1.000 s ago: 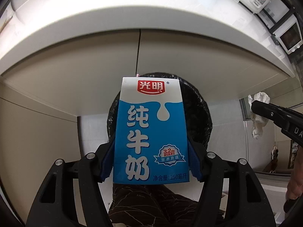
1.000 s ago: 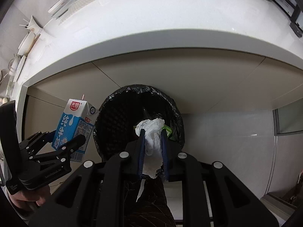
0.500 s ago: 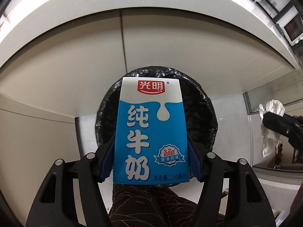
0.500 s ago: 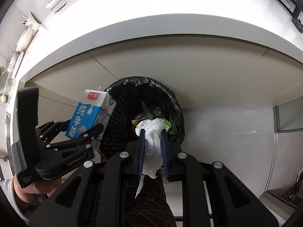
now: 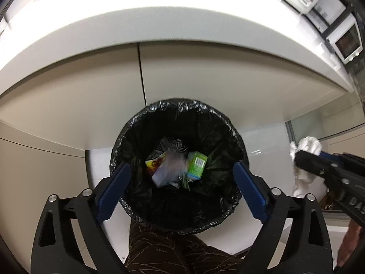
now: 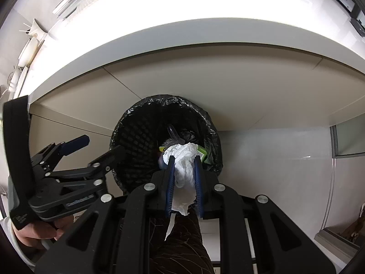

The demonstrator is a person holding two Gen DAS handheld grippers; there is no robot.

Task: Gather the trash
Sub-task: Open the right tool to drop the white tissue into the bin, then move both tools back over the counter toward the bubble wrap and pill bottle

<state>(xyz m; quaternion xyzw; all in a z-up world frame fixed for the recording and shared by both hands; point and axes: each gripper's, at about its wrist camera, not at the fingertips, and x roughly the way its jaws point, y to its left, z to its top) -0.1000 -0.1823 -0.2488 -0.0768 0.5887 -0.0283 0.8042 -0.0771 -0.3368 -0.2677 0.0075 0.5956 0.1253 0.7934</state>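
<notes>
A trash bin lined with a black bag (image 5: 136, 123) stands on the floor under the counter; it also shows in the right wrist view (image 6: 127, 123). My left gripper (image 5: 181, 177) is open and empty above the bin mouth. The blue milk carton (image 5: 166, 171) is a blur falling inside the bin, beside a green box (image 5: 197, 164). My right gripper (image 6: 183, 162) is shut on a crumpled white tissue (image 6: 182, 159) just in front of the bin. In the left wrist view the tissue (image 5: 308, 146) sits at the right.
The white counter edge (image 5: 182, 29) and beige cabinet doors (image 5: 205, 77) rise behind the bin. A microwave (image 5: 346, 41) sits far right on the counter. A person's dark trouser leg (image 5: 173, 251) is below the grippers.
My left gripper opened and let go of the milk carton, which dropped into the bin. The right gripper holds the tissue as before, now closer to the bin.
</notes>
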